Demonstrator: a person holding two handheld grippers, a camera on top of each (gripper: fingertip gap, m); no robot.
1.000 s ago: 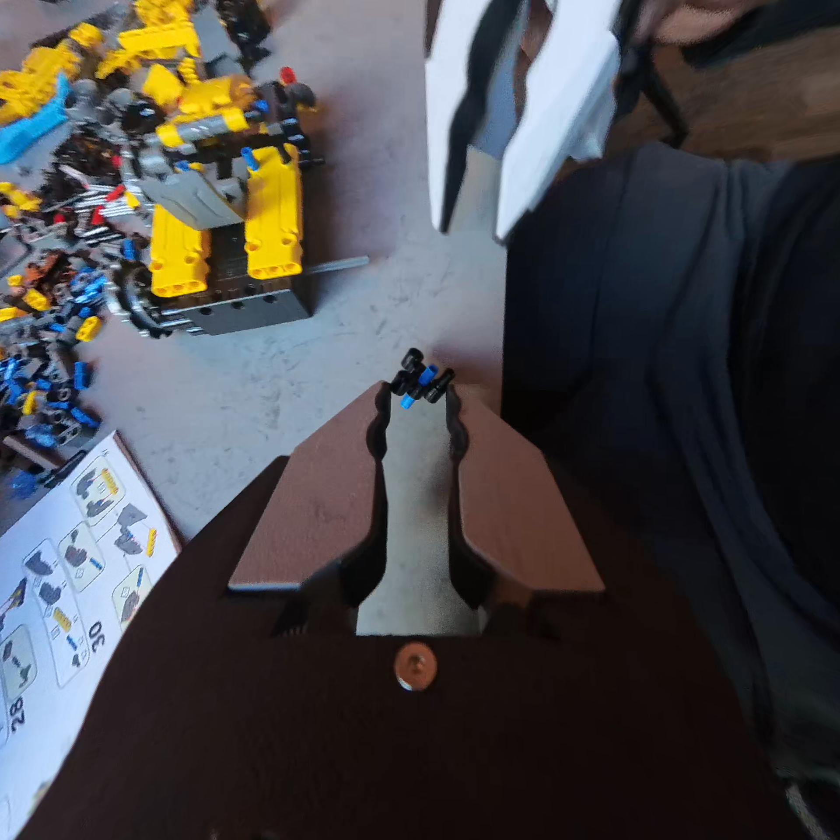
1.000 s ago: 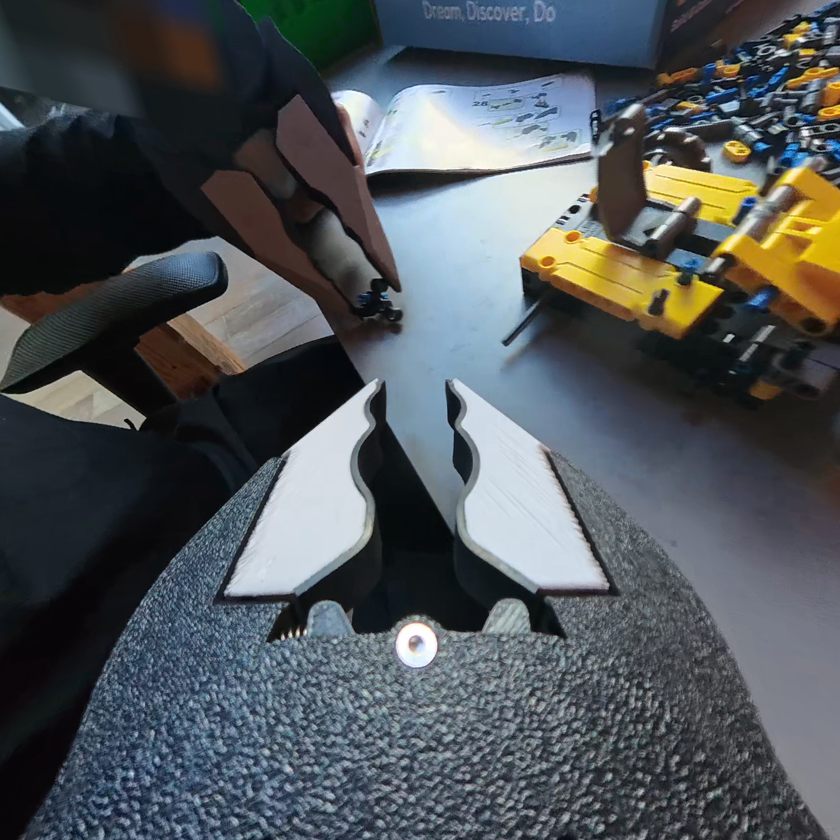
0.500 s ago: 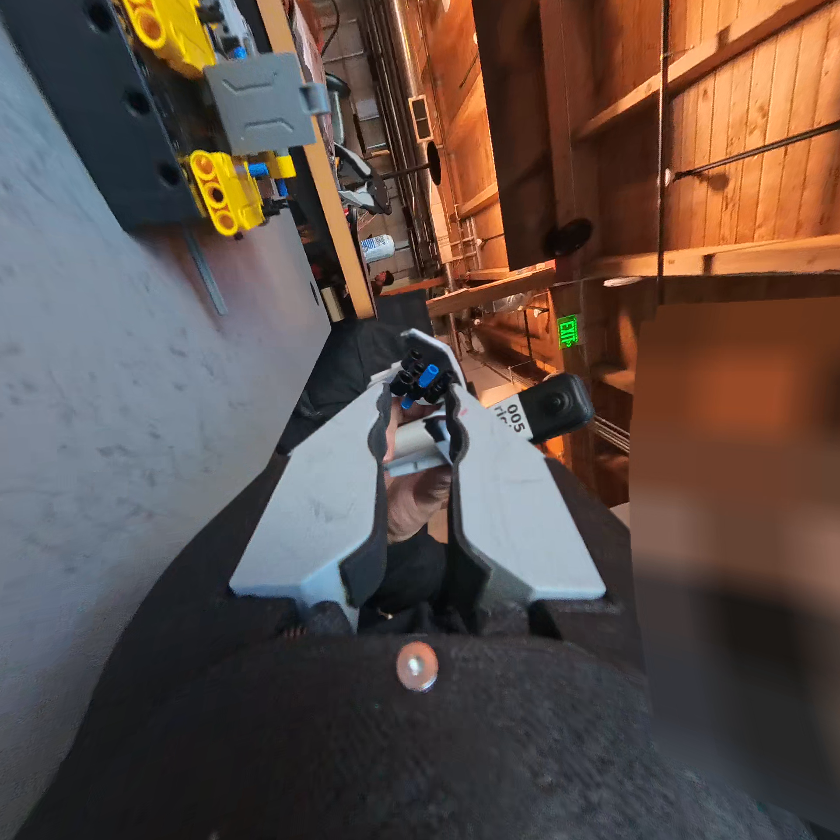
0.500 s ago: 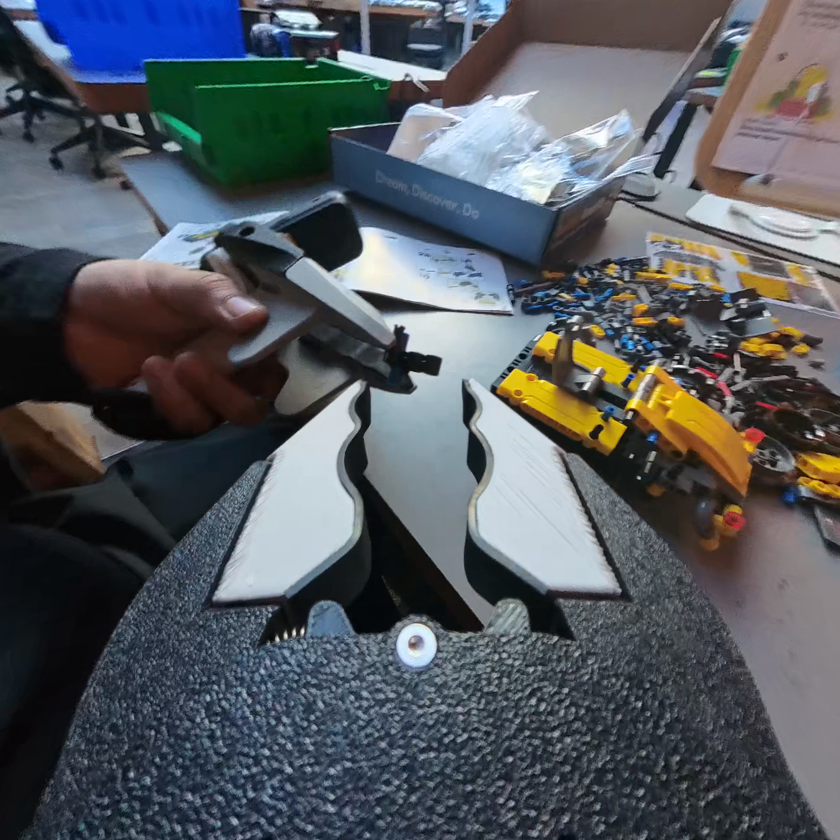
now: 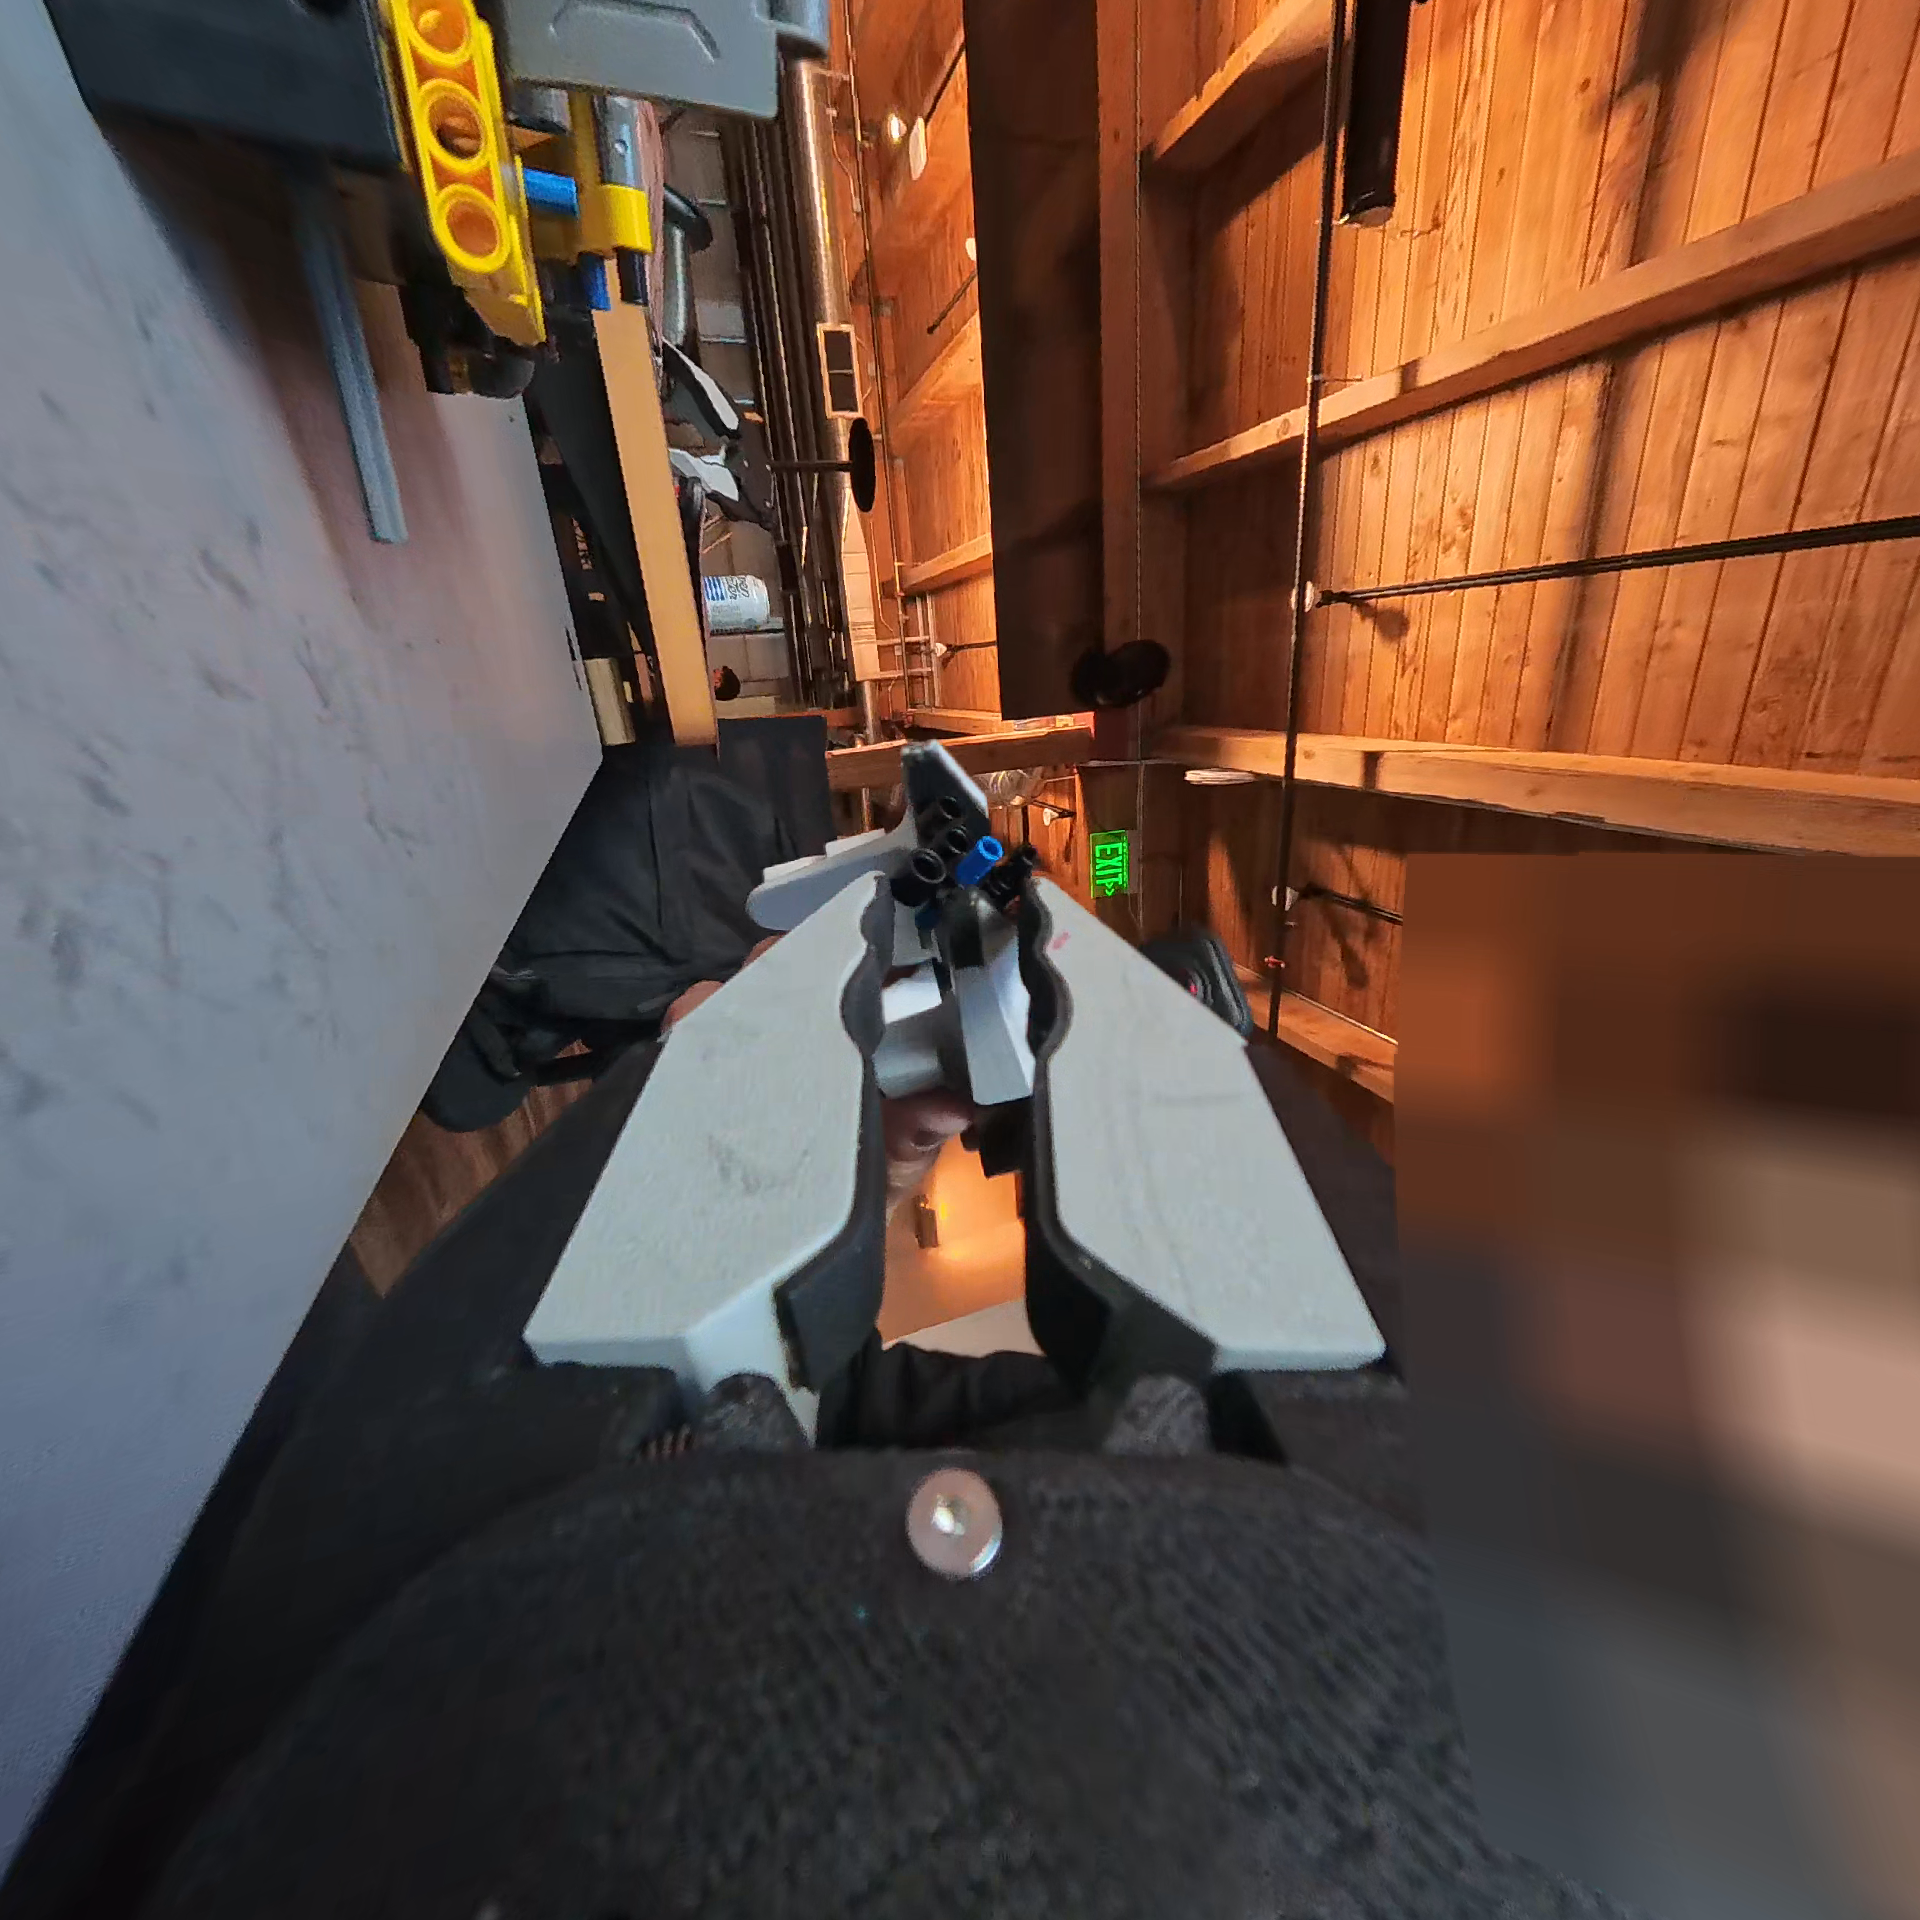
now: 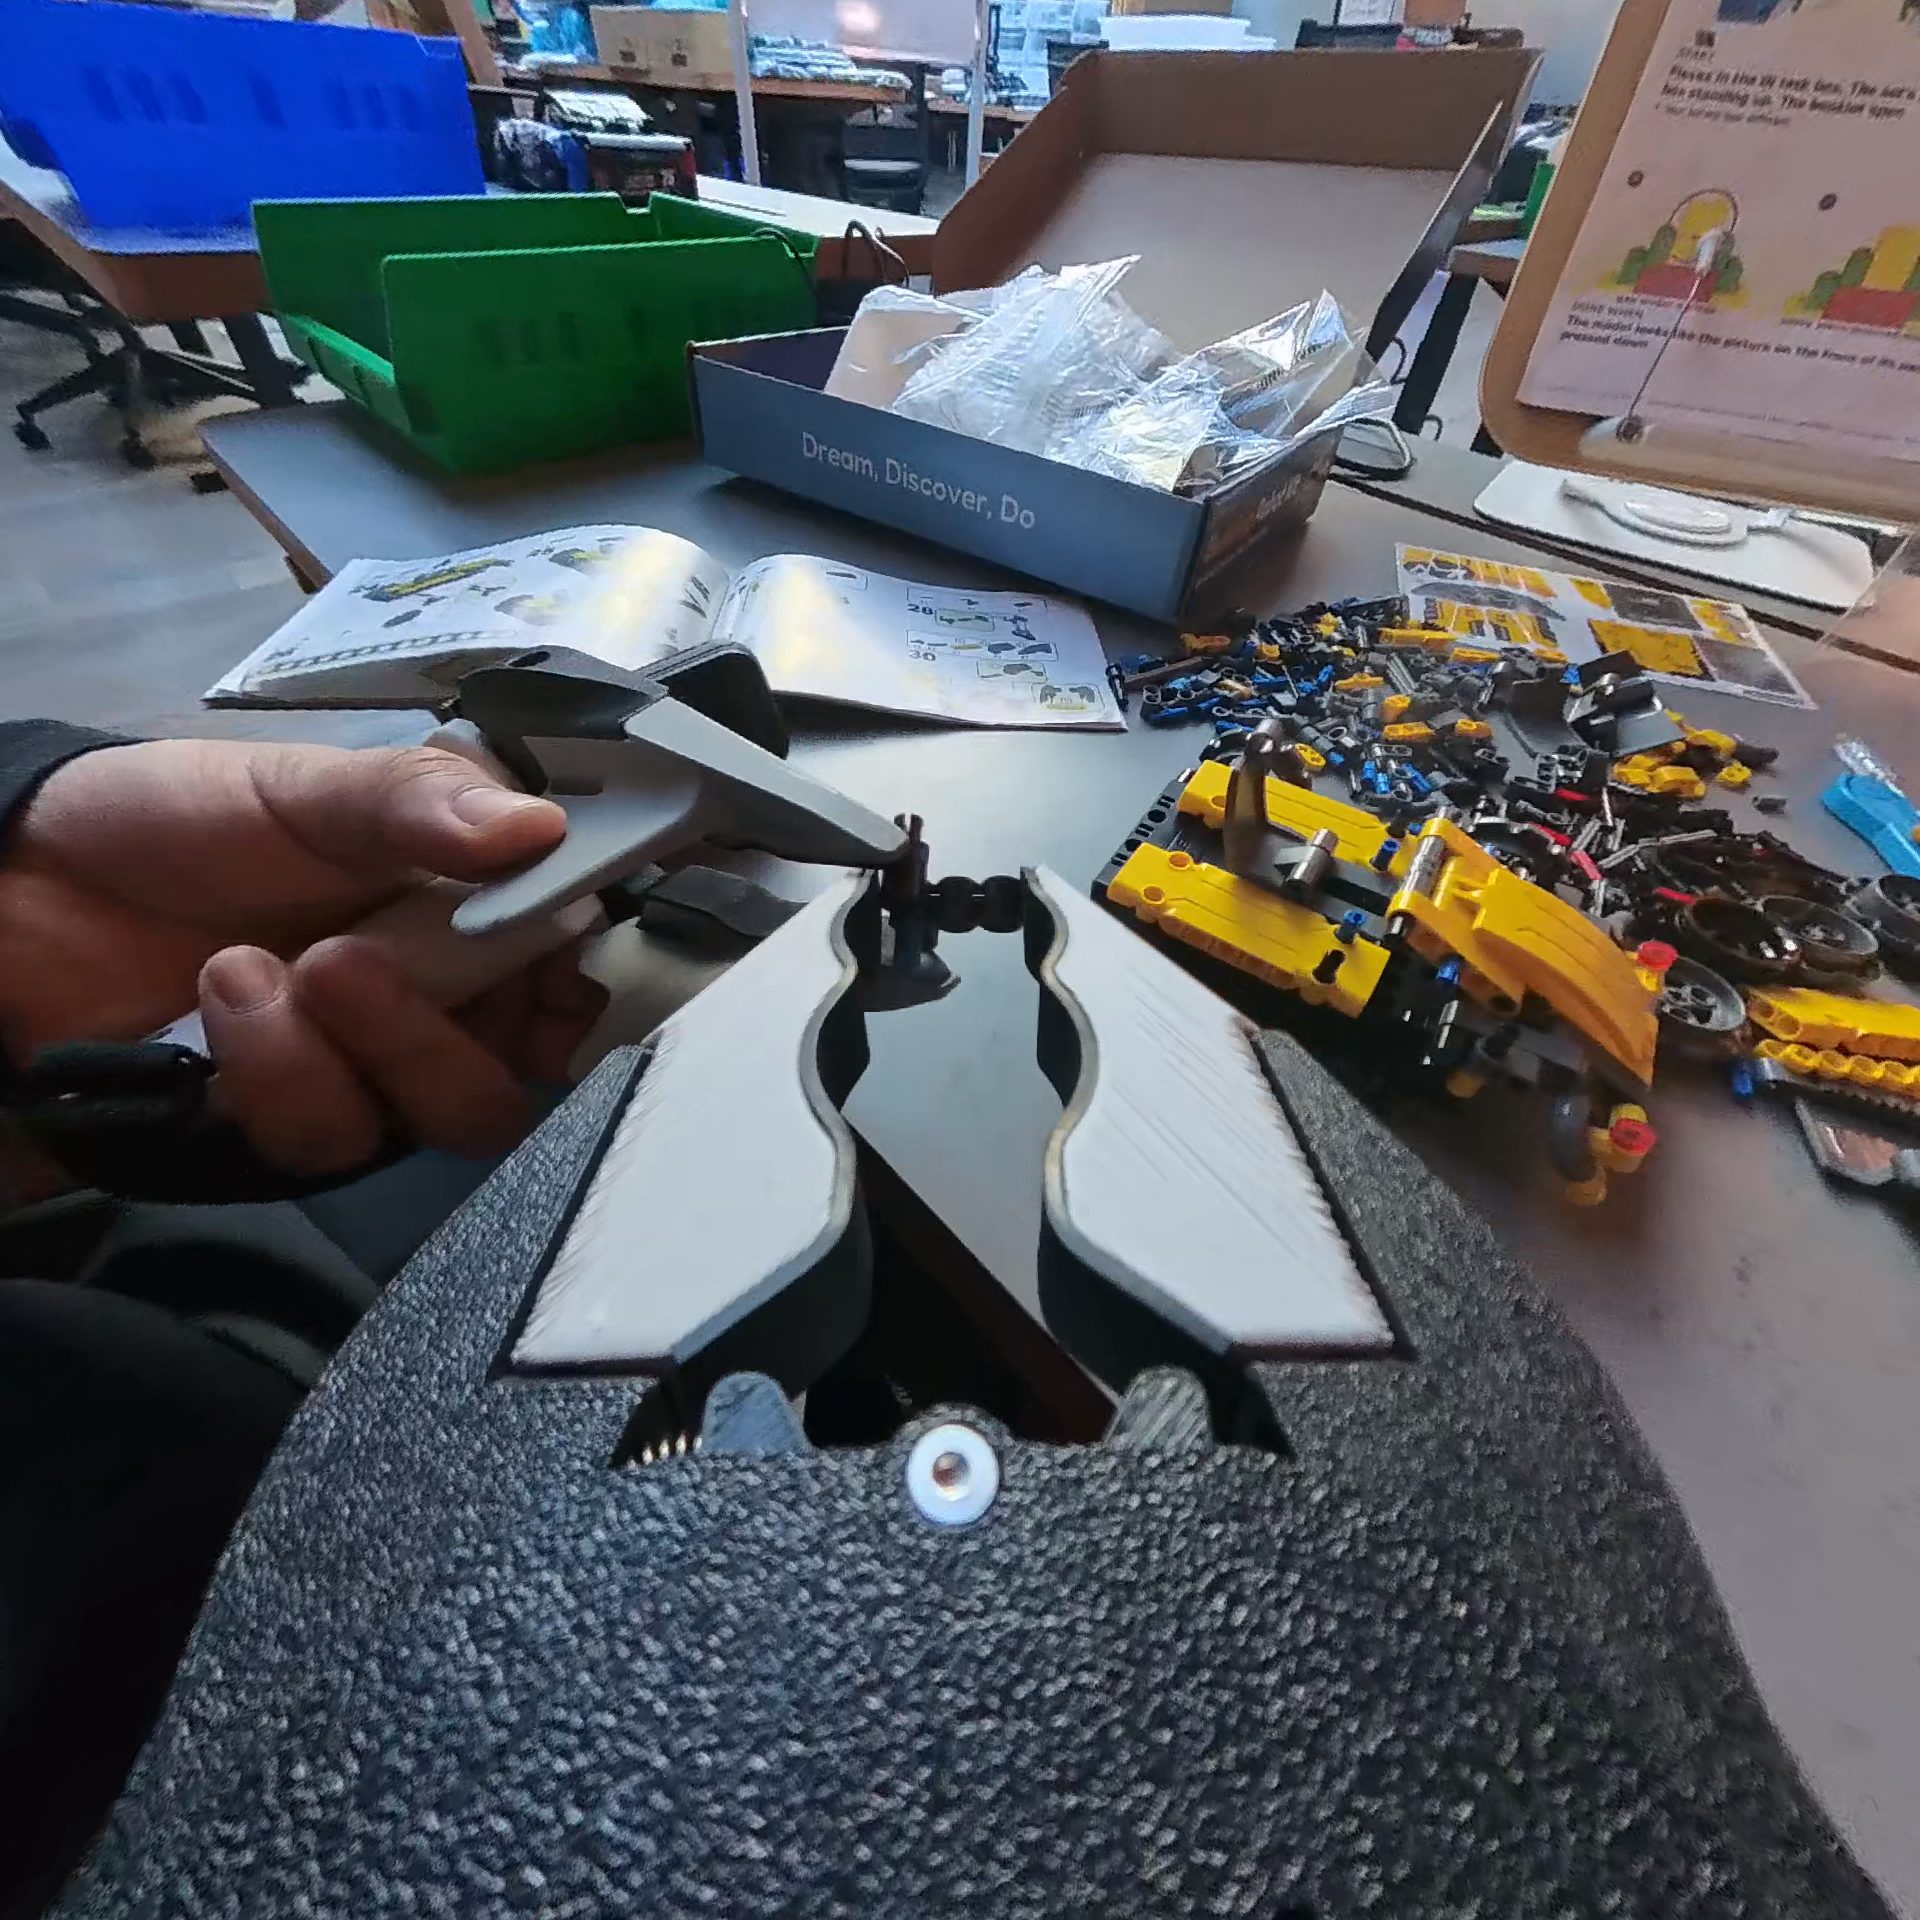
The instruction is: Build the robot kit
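While my left gripper (image 5: pixel 954 891) is clamping a small black-and-blue connector piece (image 5: pixel 951 864) at its fingertips, my right gripper (image 6: pixel 948 902) is gaping around that piece's far end, above the worktop (image 6: pixel 1704 1351), the yellow vehicle model (image 6: pixel 1382 935) sitting right of its fingers.

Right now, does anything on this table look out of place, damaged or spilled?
Nothing looks damaged. Loose small parts lie scattered in a heap behind the yellow model, which looks half built. The left claw holds a small black and blue piece between the open right claw's tips.
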